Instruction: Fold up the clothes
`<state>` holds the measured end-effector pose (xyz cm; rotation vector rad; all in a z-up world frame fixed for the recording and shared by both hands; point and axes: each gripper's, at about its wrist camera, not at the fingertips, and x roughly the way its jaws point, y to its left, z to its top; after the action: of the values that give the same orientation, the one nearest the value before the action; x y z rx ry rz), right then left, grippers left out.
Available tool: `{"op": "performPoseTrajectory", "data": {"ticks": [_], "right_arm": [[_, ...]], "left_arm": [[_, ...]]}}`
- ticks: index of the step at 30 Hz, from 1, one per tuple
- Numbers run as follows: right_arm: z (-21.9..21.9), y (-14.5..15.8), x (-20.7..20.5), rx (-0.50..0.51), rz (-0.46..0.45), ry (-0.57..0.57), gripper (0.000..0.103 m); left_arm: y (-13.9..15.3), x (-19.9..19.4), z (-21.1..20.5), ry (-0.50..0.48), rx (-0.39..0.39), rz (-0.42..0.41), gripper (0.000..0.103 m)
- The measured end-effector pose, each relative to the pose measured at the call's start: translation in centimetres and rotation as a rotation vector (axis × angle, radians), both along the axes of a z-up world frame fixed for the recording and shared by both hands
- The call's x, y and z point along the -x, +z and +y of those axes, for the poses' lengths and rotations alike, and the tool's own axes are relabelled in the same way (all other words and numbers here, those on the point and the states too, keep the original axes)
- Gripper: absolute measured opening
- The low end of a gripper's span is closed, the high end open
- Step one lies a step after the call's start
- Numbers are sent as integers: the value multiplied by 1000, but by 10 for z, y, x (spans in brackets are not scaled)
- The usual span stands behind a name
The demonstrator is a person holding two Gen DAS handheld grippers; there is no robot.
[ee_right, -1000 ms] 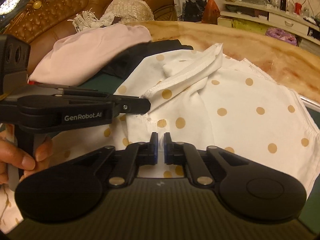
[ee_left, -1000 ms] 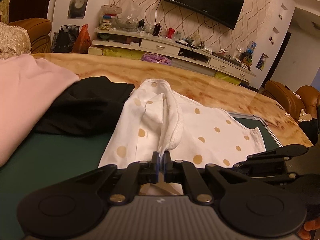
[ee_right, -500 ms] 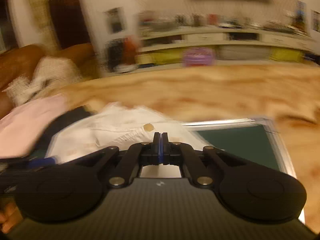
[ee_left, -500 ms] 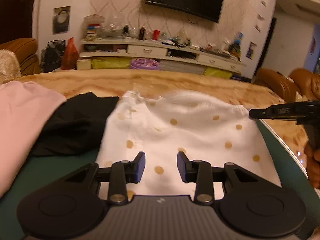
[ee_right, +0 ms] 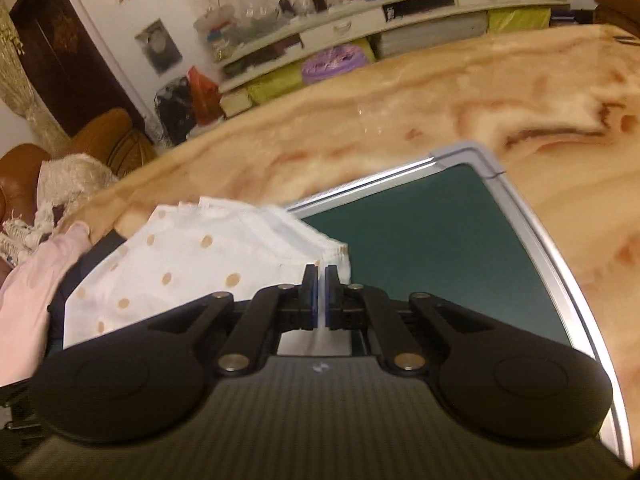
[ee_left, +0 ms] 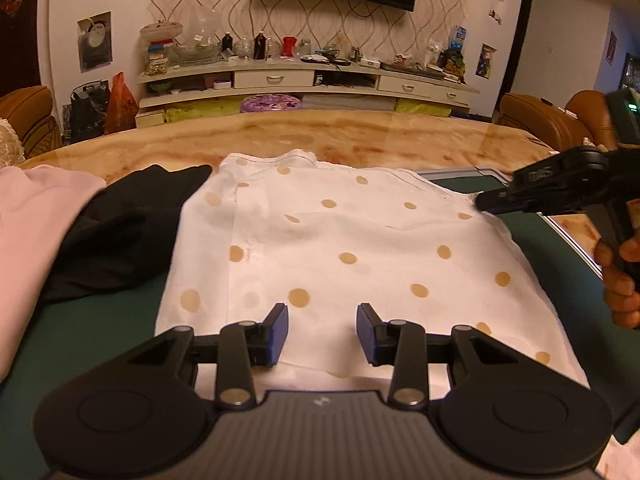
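While spread flat on green mat point(ee_left: 100, 332) of marbled worktop point(ee_left: 360, 136): white dotted garment point(ee_left: 344, 248), tan spots, folded layers, far edge lapping onto bare worktop. Left claw point(ee_left: 322, 334) wide, blue pads parted, empty, low over near hem. Right claw point(ee_right: 320, 296) pinched narrow on right edge of garment, white cloth showing between pads; same claw seen from left view point(ee_left: 552, 188) at garment's right side, hand point(ee_left: 620, 276) on grip. Black garment point(ee_left: 120, 232) bunched just left of dotted one, touching it. Pink garment point(ee_left: 36, 232) further left, overlapping the black. Mat's silver frame point(ee_right: 536, 240) visible, green area right of garment bare. No bins or baskets on worktop. Behind: low shelf unit point(ee_left: 304, 76) crowded with bottles and jars, contents too small to tell.
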<state>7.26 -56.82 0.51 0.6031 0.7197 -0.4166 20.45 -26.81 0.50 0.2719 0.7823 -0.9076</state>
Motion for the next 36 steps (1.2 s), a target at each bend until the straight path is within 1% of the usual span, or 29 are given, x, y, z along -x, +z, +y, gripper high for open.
{"op": "performPoseTrajectory", "data": {"ticks": [2, 3, 6, 8, 11, 14, 19, 21, 25, 28, 30, 31, 33, 36], "right_arm": [[1, -1, -4, 12, 13, -10, 19], [1, 0, -3, 15, 7, -21, 20], [-1, 10, 11, 55, -66, -79, 20], [-1, 13, 13, 55, -80, -57, 20], [1, 9, 6, 20, -43, 12, 20], [3, 6, -1, 27, 5, 2, 20], [3, 0, -4, 56, 44, -9, 20], [2, -1, -4, 35, 41, 0, 20], [-4, -1, -3, -44, -8, -1, 20], [-5, -5, -10, -68, 8, 2, 20], [-6, -5, -6, -88, -10, -25, 20], [-7, -5, -4, -98, -21, -40, 20], [-10, -6, 0, -120, -37, -63, 20], [-8, -7, 1, -114, -39, -58, 20]], "left_arm": [[2, 6, 2, -24, -6, -5, 45], [3, 9, 3, -38, -9, -9, 46], [6, 18, 9, -67, -18, -24, 48], [5, 20, 13, -67, -27, -31, 49], [4, 18, 19, -50, -36, -27, 49], [6, 14, 29, -29, -38, -29, 49], [15, 0, 53, 16, -33, -34, 50], [17, -9, 62, 46, -33, -35, 51], [20, -20, 76, 83, -24, -18, 51], [21, -28, 87, 110, -18, -4, 51], [22, -34, 94, 128, -14, 5, 51], [23, -36, 95, 130, -13, 7, 51], [25, -37, 89, 102, -11, 2, 51], [29, -39, 76, 58, -8, -5, 51]]}}
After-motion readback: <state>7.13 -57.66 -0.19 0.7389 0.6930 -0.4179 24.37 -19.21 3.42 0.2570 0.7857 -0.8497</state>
